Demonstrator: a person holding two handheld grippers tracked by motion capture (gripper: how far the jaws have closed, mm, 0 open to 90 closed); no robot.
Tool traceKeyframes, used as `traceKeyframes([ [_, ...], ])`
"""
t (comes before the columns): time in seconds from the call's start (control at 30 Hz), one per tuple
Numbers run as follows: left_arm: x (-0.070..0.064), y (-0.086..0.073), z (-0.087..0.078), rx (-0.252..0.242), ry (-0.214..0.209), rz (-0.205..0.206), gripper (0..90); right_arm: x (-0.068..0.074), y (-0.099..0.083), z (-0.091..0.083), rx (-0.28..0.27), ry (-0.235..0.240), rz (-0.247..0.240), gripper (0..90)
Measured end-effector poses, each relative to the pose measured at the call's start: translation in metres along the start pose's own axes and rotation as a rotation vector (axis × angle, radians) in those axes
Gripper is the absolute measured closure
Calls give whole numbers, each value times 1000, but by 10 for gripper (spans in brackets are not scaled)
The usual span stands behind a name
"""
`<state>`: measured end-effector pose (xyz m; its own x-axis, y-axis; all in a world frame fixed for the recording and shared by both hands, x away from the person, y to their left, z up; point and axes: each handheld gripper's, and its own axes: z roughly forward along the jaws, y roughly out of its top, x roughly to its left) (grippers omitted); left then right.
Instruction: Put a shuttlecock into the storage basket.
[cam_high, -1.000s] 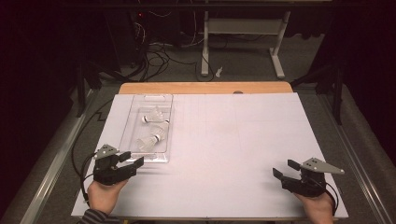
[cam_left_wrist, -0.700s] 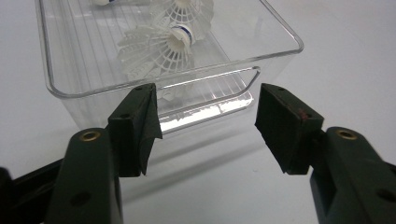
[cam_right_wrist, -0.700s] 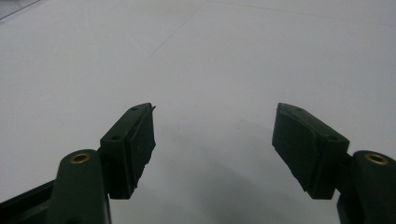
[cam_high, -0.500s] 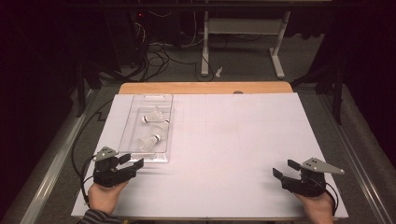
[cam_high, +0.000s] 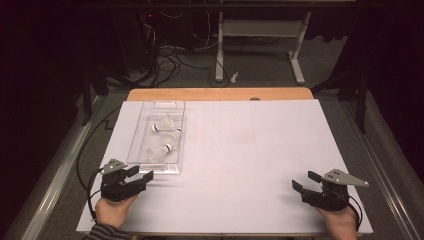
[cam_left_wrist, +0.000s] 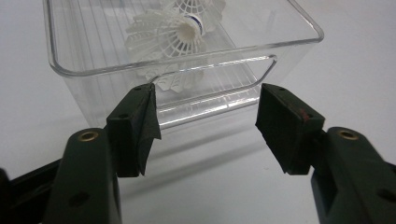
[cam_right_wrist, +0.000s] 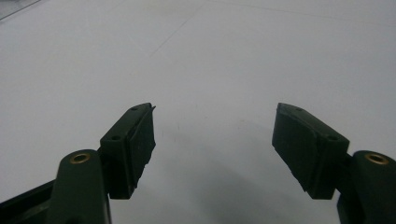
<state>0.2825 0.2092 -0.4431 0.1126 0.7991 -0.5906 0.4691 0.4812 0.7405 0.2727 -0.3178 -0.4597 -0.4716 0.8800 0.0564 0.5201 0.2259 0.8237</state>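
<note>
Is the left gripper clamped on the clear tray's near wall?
No: the left gripper is open, jaws spread just short of the clear tray, touching nothing.

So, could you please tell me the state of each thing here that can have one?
Left claw: open, empty, just short of the tray's near wall.
Right claw: open, empty, over bare white sheet.
Clear tray: upright, lidless.
Shuttlecocks: lying inside the tray, untouched.
</note>
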Motion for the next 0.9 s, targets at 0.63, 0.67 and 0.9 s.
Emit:
traceKeyframes([
  [0.63, 4, -5, 3, 13, -11, 2, 377, 0, 0, 0, 1, 2, -3, 305],
  [0.67, 4, -5, 3, 16, -10, 6, 376, 0, 0, 0, 1, 2, -3, 305],
  [0.9, 4, -7, 2, 10, -14, 2, 373, 0, 0, 0, 0, 2, -3, 305],
])
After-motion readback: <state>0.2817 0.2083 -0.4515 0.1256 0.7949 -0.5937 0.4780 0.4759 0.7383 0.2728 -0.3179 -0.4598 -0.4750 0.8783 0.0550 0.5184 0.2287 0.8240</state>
